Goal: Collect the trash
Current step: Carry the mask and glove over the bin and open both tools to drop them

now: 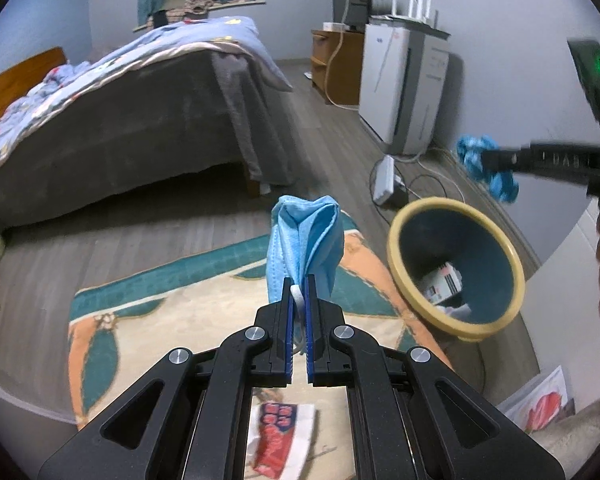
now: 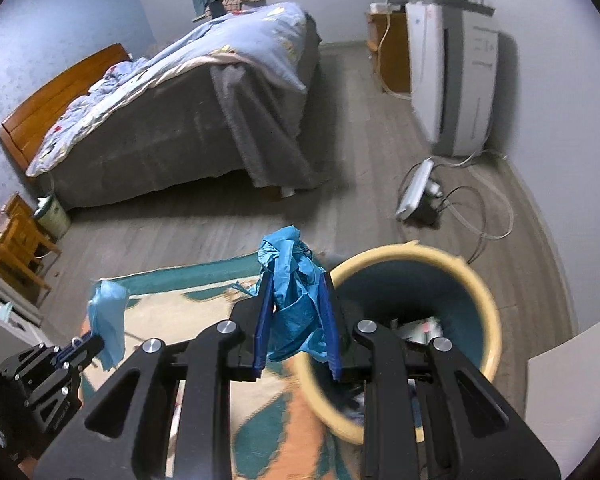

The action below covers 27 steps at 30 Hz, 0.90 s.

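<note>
My left gripper (image 1: 299, 286) is shut on a light blue face mask (image 1: 304, 240), which stands up out of its jaws above the rug. It also shows at the left of the right wrist view, left gripper (image 2: 94, 340) with the mask (image 2: 108, 320) hanging from it. My right gripper (image 2: 296, 284) is shut on a crumpled blue plastic glove (image 2: 292, 280), just left of the bin's rim. In the left wrist view that glove (image 1: 486, 164) hangs at the far right, above the bin. The trash bin (image 1: 396, 256) (image 2: 484, 292) has a yellow rim, a teal inside and packaging at its bottom.
A patterned teal, orange and cream rug (image 1: 172, 312) lies on the grey wood floor. A red and white wrapper (image 1: 280, 436) lies on it under my left gripper. A bed (image 1: 140, 128) stands behind. A white appliance (image 1: 404, 88), a power strip and cables (image 2: 416, 192) line the right wall.
</note>
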Motion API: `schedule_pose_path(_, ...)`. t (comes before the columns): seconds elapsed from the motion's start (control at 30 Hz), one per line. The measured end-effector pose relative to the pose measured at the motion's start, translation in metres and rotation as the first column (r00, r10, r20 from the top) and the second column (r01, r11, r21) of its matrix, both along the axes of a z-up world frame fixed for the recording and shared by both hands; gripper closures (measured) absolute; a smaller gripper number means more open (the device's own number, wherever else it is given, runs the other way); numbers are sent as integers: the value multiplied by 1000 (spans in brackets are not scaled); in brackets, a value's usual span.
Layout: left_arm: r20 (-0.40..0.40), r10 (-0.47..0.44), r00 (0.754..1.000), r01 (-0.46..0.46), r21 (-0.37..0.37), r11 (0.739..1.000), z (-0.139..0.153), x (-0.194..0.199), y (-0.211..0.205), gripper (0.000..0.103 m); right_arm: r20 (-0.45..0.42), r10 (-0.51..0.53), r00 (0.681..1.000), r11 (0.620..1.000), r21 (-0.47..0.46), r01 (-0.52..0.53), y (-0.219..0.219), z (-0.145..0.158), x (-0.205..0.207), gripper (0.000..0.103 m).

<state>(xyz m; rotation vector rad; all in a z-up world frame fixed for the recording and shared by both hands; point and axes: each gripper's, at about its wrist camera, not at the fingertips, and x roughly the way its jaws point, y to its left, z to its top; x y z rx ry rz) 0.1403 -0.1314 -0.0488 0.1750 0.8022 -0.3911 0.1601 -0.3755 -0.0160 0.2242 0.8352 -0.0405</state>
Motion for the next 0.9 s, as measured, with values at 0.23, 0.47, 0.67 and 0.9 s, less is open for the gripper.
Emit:
schedule_pose_path(0.23, 4, -49, 999, 49, 28, 998, -6, -1, -42, 98, 11, -43, 999, 999, 2, 43, -41, 2, -4, 81)
schedule_pose_path(0.47, 1, -91, 996, 91, 37, 995, -11, -2, -76, 98, -4, -73, 997, 997, 17, 73, -71, -3, -10, 81)
schedule_pose_path(0.67, -18, -145, 989, 145, 3, 989, -16, -8, -102, 98, -31, -85, 996, 996, 2, 85, -86, -10, -13, 81)
schedule_pose_path(0.9, -40, -256, 966, 255, -17, 967, -24, -25, -139, 98, -67, -80, 994, 997, -6, 80, -101, -20, -11, 81)
